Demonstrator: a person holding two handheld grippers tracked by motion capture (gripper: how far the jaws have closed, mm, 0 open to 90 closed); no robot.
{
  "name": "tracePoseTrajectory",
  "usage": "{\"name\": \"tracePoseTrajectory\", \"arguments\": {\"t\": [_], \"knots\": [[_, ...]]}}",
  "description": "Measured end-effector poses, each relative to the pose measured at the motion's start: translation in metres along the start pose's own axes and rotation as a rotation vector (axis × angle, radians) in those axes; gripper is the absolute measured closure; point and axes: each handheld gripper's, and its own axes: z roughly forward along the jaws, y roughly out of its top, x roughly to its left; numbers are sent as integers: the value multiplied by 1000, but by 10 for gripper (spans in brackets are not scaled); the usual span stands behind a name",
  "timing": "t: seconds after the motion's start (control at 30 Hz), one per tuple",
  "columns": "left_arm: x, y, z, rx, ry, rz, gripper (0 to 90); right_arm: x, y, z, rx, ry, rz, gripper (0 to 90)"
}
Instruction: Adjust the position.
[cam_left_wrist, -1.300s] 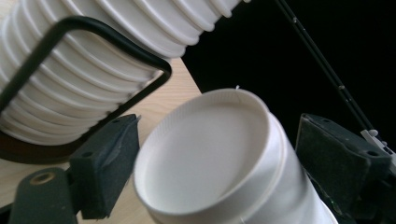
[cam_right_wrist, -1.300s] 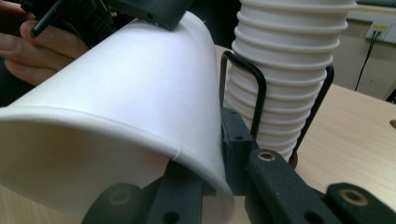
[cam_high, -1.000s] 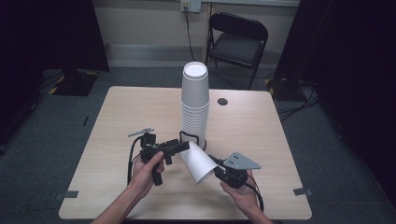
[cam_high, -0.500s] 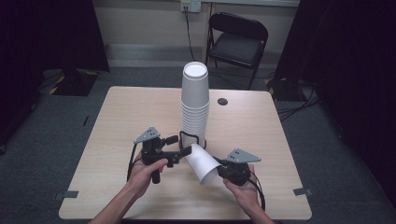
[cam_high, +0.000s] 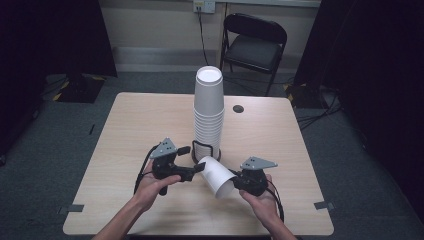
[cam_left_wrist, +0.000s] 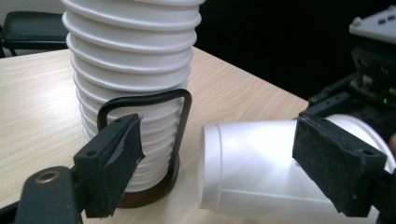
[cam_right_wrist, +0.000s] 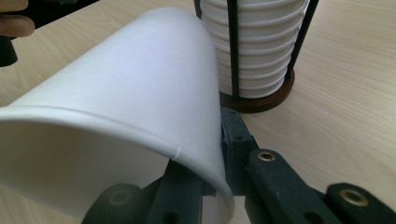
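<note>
A white paper cup (cam_high: 218, 176) lies tilted on its side between the two grippers, low over the table (cam_high: 125, 130), just in front of the stack (cam_high: 208, 110). Its closed bottom points toward the left gripper (cam_high: 196, 169), and its open rim faces the right gripper (cam_high: 236, 184).

The right gripper is clenched on the cup's rim: in the right gripper view one black jaw sits inside the mouth and the other presses the outer wall, pinching the paper (cam_right_wrist: 140, 107) between them. The right hand (cam_high: 260, 202) wraps the gripper body from below.

The left gripper stands released, and its jaws have just been opening a little. In the left gripper view the cup's bottom end (cam_left_wrist: 261, 168) lies between the two pads; the right-side pad (cam_left_wrist: 336, 163) sits in front of the cup wall, and whether it touches I cannot tell, while the other pad (cam_left_wrist: 116, 163) stands well clear of the cup, in front of the stack. The left hand (cam_high: 152, 182) holds that gripper level, pointing at the cup.

The stack of white cups stands upright in a black wire holder (cam_left_wrist: 184, 116) on a round dark base (cam_right_wrist: 261, 100), near the middle of the table. A small dark disc (cam_high: 238, 108) lies on the tabletop to the right of the stack. A folding chair (cam_high: 255, 45) stands beyond the far edge.
</note>
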Motion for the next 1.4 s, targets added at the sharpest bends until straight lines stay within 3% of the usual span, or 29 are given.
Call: {"name": "tracePoseTrajectory", "arguments": {"t": [0.2,0.27,0.3,0.37,0.4,0.5,0.57,0.63,0.67,1.0,1.27,1.4], "knots": [[-3,-1,1,29,8,80,159,-4,2,-1,16,7,10,868],[-6,-2,2,42,-11,119,158,-6,1,-3,19,13,24,868],[-6,-2,2,42,-11,119,158,-6,1,-3,19,13,24,868],[-8,-4,3,68,-35,182,158,-7,2,-3,37,17,23,868],[-8,-4,3,68,-35,182,158,-7,2,-3,37,17,23,868],[-12,-5,3,87,-41,256,159,-9,4,-4,59,23,24,868],[-15,-6,4,98,-54,328,159,-8,4,-5,68,28,29,869],[-16,-6,4,110,-48,347,159,-8,4,-5,70,30,26,868],[-17,-7,6,106,-56,332,159,-8,3,-5,76,28,20,868],[-29,-13,9,170,-125,488,168,-9,6,-6,137,82,34,869],[-34,-18,12,186,-127,553,163,-10,7,-4,162,106,41,868],[-38,-21,14,209,-150,597,158,-11,8,-4,175,115,43,868]]}}
